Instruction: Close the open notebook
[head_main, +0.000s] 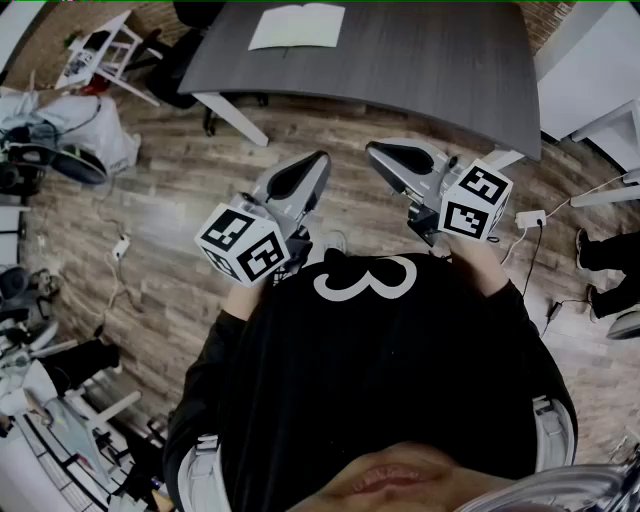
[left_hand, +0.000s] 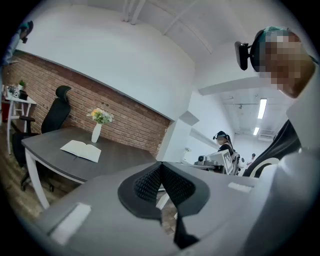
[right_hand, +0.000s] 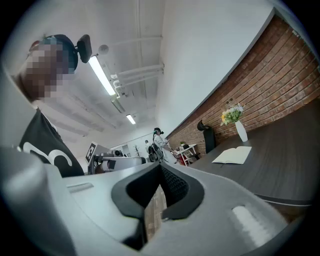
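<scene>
Left gripper (left_hand: 160, 167): jaws clenched pad to pad, nothing between them; held in front of the person's chest, above the floor, well short of the desk. Marker cube (head_main: 243, 243) at its rear.

Right gripper (right_hand: 160, 167): jaws likewise closed and empty; beside the left one, both tips aimed toward the desk. Second marker cube (head_main: 474, 200) at its rear.

Notebook (head_main: 298, 26): white pages, lying open and flat on the desk top, near the far edge in the head view; untouched, well apart from both grippers.

Desk (head_main: 430, 70): dark grey top, white legs; carries the notebook and, behind it, a vase.

Vase (left_hand: 96, 133): white, slim, upright, holding yellow and white flowers (right_hand: 232, 114); stands near the notebook, toward the wall side.

Office chair (left_hand: 54, 116): black, high-backed, at the end of the desk.

Brick wall (left_hand: 135, 127): red-brown, running behind the desk.

Floor (head_main: 180, 190): wood-look planks, with cables and a white plug adapter (head_main: 530, 217) lying on it.

Second person (left_hand: 223, 144): in the background of the left gripper view, wearing head gear.
</scene>
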